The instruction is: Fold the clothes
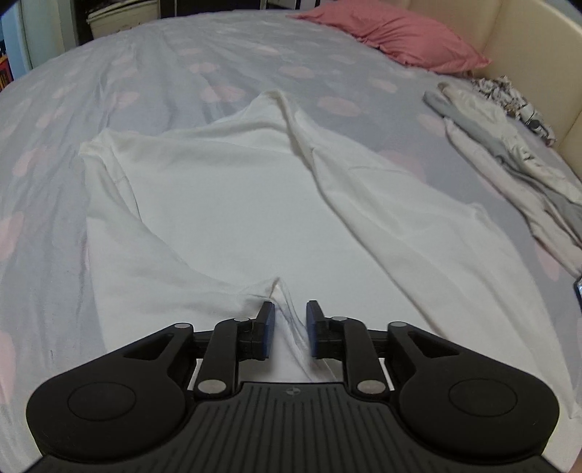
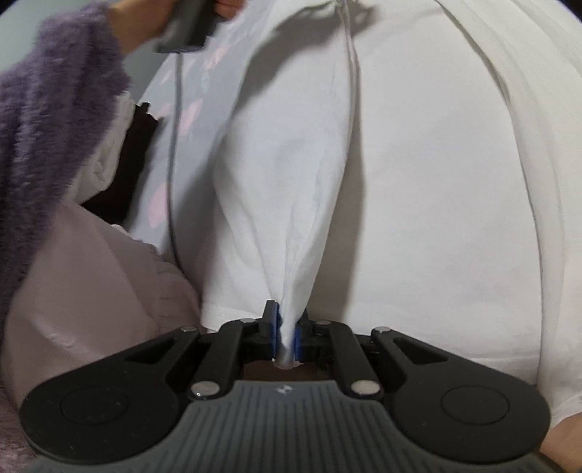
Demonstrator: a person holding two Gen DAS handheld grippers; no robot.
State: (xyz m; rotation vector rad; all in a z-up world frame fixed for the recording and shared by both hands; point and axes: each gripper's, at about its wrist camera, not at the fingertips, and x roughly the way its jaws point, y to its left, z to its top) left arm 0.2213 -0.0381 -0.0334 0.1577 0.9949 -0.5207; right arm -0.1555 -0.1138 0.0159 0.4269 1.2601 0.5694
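Observation:
A white garment (image 1: 232, 203) lies spread and creased on the bed, stretching away from my left gripper (image 1: 290, 313). That gripper's blue pads stand apart, and a raised fold of the garment's near edge (image 1: 287, 320) runs between them without being pinched. In the right wrist view my right gripper (image 2: 287, 327) is shut on a bunched corner of the white garment (image 2: 418, 189), which fans out taut from the jaws. A hand (image 2: 225, 6) in a fuzzy purple sleeve (image 2: 54, 94) holds the other gripper's handle (image 2: 185, 25) at the top left.
The bed sheet (image 1: 152, 72) is pale grey with pink spots. A pink pillow (image 1: 400, 36) lies at the far right by the cream headboard (image 1: 527, 54). A heap of grey, white and patterned clothes (image 1: 502, 138) lies along the right edge. A cable (image 2: 174, 145) hangs down.

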